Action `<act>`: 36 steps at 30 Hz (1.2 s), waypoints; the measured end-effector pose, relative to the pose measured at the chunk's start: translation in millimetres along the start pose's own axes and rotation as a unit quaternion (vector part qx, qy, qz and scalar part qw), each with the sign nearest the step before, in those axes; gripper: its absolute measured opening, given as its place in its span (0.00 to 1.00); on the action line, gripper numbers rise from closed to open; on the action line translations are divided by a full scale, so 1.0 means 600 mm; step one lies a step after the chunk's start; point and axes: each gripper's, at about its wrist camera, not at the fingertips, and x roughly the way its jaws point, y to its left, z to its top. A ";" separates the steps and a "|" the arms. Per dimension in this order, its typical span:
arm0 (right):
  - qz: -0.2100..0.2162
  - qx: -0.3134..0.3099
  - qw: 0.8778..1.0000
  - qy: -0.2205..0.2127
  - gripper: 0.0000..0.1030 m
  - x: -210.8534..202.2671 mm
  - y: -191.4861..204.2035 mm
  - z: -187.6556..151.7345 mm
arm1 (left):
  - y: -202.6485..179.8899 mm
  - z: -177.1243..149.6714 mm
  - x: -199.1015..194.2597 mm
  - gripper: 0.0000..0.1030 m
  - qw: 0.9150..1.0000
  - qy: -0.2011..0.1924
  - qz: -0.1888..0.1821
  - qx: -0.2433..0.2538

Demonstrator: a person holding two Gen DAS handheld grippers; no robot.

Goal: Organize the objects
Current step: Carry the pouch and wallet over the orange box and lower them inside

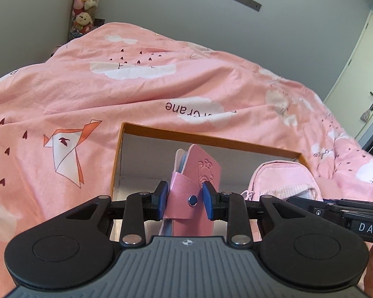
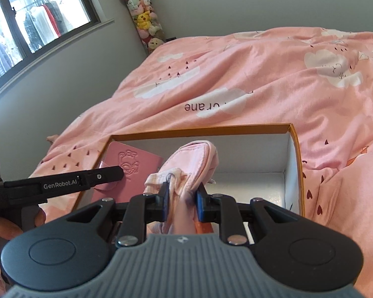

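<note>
Over the open orange-edged box [image 2: 294, 164] on the pink bedspread [image 1: 136, 94], I have both grippers loaded. My left gripper [image 1: 185, 198] is clamped on the pink snap-strap wallet [image 1: 198, 171], pads pressing its two sides near the clasp, and the wallet hangs edge-up above the box's left end. My right gripper [image 2: 181, 198] is closed on a bunched fold of the soft pink pouch [image 2: 193, 159], which droops forward over the box floor.

My worry is the pouch: I hold only loose fabric, so it could slide out of the pads or land half across the rim if I let go too far back. The wallet is slick-looking and gripped low, so it may pivot and drop flat onto the pouch's spot. With both tools this near each other, I could also knock one with the other.

From the right wrist I see the white box floor and its far right wall; the left wrist view hides most of that behind the wallet. The left view alone shows the snap button. Whether either item already touches the floor, I cannot quite tell.
</note>
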 end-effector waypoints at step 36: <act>0.009 0.028 0.998 0.054 0.22 0.082 -0.022 -0.012 | -0.011 0.008 0.029 0.61 0.993 -0.017 0.058 0.101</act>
